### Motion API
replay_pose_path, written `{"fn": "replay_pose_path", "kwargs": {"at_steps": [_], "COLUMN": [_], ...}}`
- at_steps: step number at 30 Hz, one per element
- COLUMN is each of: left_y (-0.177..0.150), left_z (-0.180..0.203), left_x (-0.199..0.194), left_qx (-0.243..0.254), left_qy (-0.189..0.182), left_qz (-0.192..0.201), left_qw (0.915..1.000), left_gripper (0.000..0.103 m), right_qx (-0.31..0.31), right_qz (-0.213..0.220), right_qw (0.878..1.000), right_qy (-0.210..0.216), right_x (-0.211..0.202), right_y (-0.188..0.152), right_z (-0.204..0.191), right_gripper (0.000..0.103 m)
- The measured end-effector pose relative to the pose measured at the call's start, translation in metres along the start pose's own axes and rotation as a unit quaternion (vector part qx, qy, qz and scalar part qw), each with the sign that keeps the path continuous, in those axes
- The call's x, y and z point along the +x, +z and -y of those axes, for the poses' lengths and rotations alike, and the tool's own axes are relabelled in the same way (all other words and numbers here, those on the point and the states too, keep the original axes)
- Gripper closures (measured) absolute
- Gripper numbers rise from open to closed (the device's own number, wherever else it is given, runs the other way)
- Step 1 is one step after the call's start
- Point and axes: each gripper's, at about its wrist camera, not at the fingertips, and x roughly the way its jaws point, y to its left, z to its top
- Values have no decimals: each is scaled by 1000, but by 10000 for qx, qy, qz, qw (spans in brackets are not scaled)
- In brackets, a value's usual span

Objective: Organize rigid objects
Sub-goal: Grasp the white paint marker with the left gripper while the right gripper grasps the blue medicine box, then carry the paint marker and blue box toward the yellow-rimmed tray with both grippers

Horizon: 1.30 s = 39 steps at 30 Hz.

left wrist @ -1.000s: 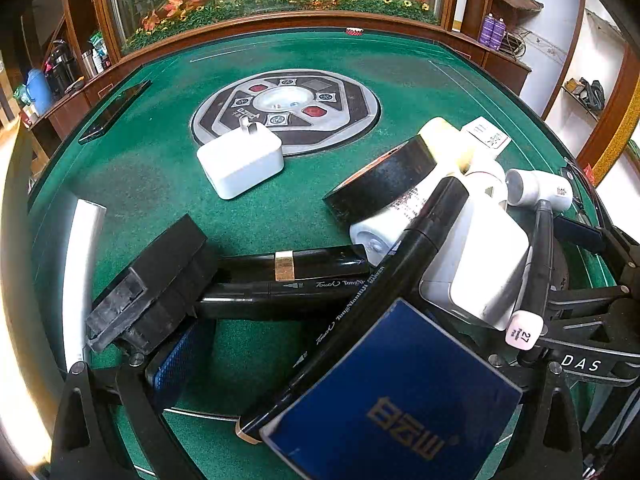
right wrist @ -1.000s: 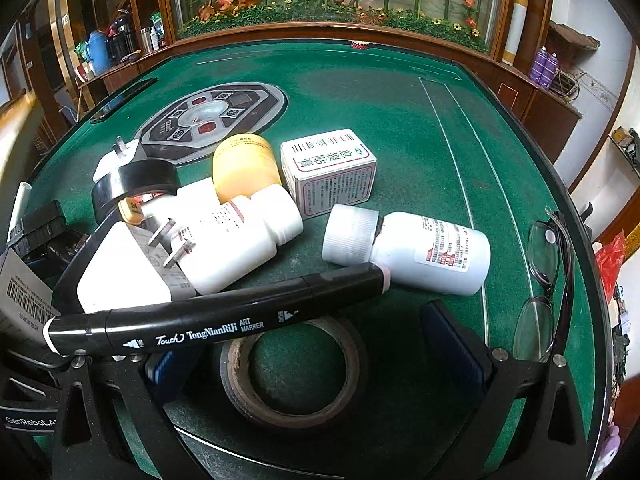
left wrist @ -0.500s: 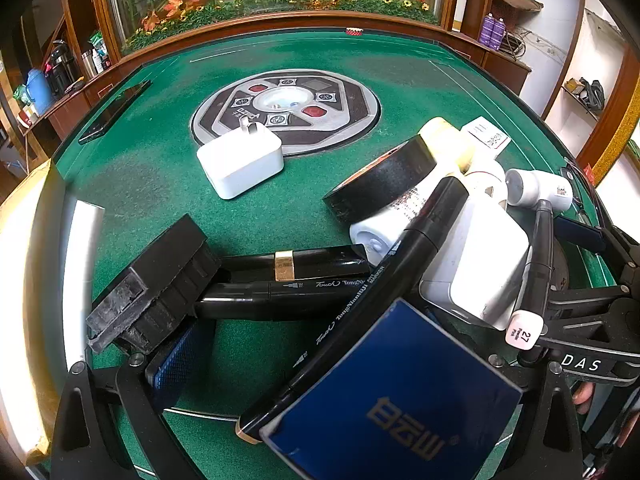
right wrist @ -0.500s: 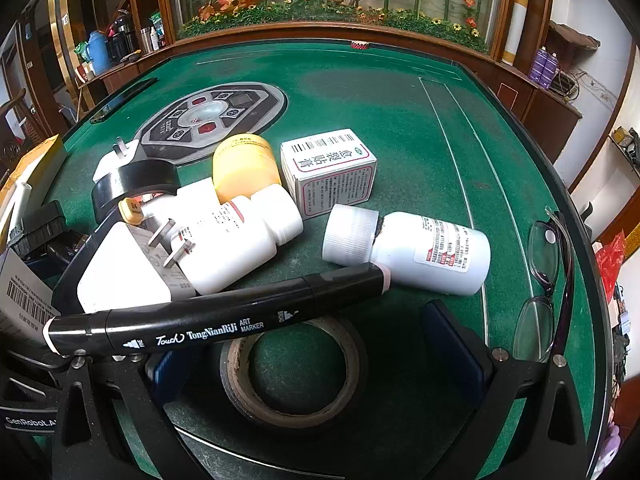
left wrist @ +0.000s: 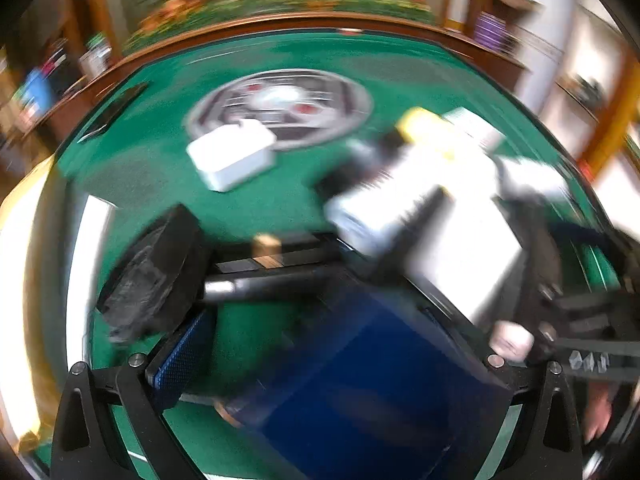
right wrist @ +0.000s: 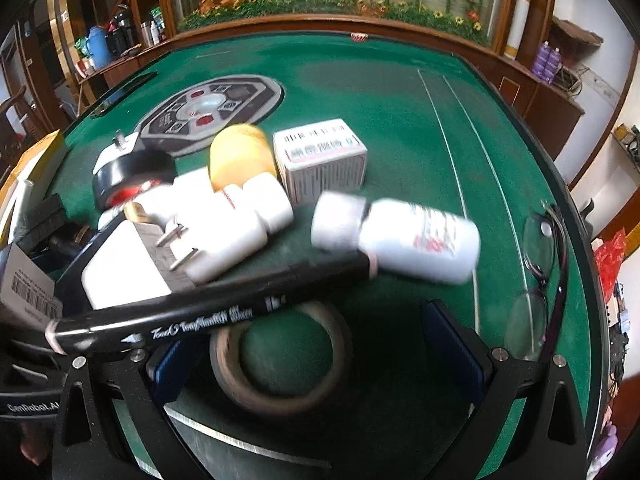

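Clutter covers the green worktop [right wrist: 380, 92]: white bottles [right wrist: 400, 236], a black marker [right wrist: 208, 304], a charger [left wrist: 232, 158], a small box [right wrist: 320, 158] and tape rolls [right wrist: 280, 364] lie heaped near me, nothing sorted as far as I can judge. My right tool [right wrist: 320, 356] is spread wide around a tape roll; my left tool [left wrist: 320, 368] is spread too, a blue box [left wrist: 360, 380] between its jaws, unpinched

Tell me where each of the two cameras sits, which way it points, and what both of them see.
Left wrist: on the left gripper, looking forward and down over the green table; blurred; its open fingers straddle a blue box.
Right wrist: on the right gripper, same direction from further right; its open fingers straddle a tape ring, behind a black marker.
Shared: the round centre panel, yellow-capped bottle, white plug.
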Motion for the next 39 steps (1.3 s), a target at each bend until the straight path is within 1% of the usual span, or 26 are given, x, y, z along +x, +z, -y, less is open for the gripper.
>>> {"fn": "replay_pose_path", "kwargs": {"at_steps": [2,5,6,8,9,11,12,13,14,15,16,18,19,20,22,23,24,26,30,31,32,34,36,37,39], "left_y": [-11,-27,-33,-45,-49,-54,-53,-51,-48,-45,-41,-31,-27,-24,-18,-16,-15,-11,-4,-3,-2,-3,-4,-6,-9], "left_z": [12,25,26,20,14,-7,-18,-33,-45,-58,-69,-86,-92,-95,-100,-103,-107,-112,-123,-124,-124,-118,-116,-114,-108], "left_x": [-14,-40,-48,-66,-72,-83,-86,-89,-88,-88,-87,-78,-71,-66,-55,-50,-46,-40,-33,-32,-32,-32,-33,-34,-36], "left_qx": [516,1079,1220,1305,1280,1050,937,787,655,505,396,257,190,189,244,212,171,115,-70,-136,-149,-95,-164,-197,-98], "left_qy": [-62,-437,-488,-531,-576,-521,-465,-404,-356,-311,-310,-240,-213,-220,-90,43,78,23,-87,-105,-108,-59,12,12,8], "left_qz": [-2,118,163,414,466,554,599,638,641,634,631,570,454,391,323,255,188,73,6,-7,-13,-6,-20,-56,-62], "left_qw": [9986,9931,9912,9892,9890,9916,9927,9940,9952,9962,9967,9978,9986,9988,9991,9994,9996,9999,9999,9999,9998,9999,9999,9998,9999], "left_gripper": [1,1,1,1,1,7,9,13,19,23,27,39,52,58,59,61,62,69,70,71,76,83,84,89,90], "right_qx": [-241,-459,-489,-502,-501,-513,-538,-558,-574,-570,-558,-532,-513,-484,-431,-404,-357,-285,-269,-285,-303,-352,-407,-427,-500], "right_qz": [-87,-170,-128,-97,-73,17,68,116,175,238,311,424,466,492,510,520,529,543,587,604,618,653,708,722,778], "right_qw": [9996,9986,9985,9983,9981,9975,9971,9967,9960,9955,9949,9940,9937,9933,9925,9923,9921,9917,9907,9902,9896,9887,9872,9867,9855], "right_qy": [91,192,201,267,353,492,533,585,661,719,779,858,879,925,1023,1047,1084,1134,1199,1224,1261,1302,1371,1389,1423], "right_x": [-6,-17,-23,-32,-38,-48,-52,-57,-62,-66,-71,-76,-79,-80,-81,-82,-82,-84,-87,-88,-89,-91,-94,-95,-98], "right_y": [-7,-22,-27,-34,-37,-41,-43,-44,-43,-43,-42,-40,-39,-39,-40,-39,-40,-41,-42,-41,-41,-41,-41,-40,-40], "right_z": [-3,-5,-4,-1,0,2,1,1,0,1,1,0,0,1,2,4,6,10,11,10,8,4,0,-2,-6], "right_gripper": [0,0,0,0,0,0,4,9,12,15,16,16,16,16,16,16,17,17,17,17,17,17,17,17,17]}}
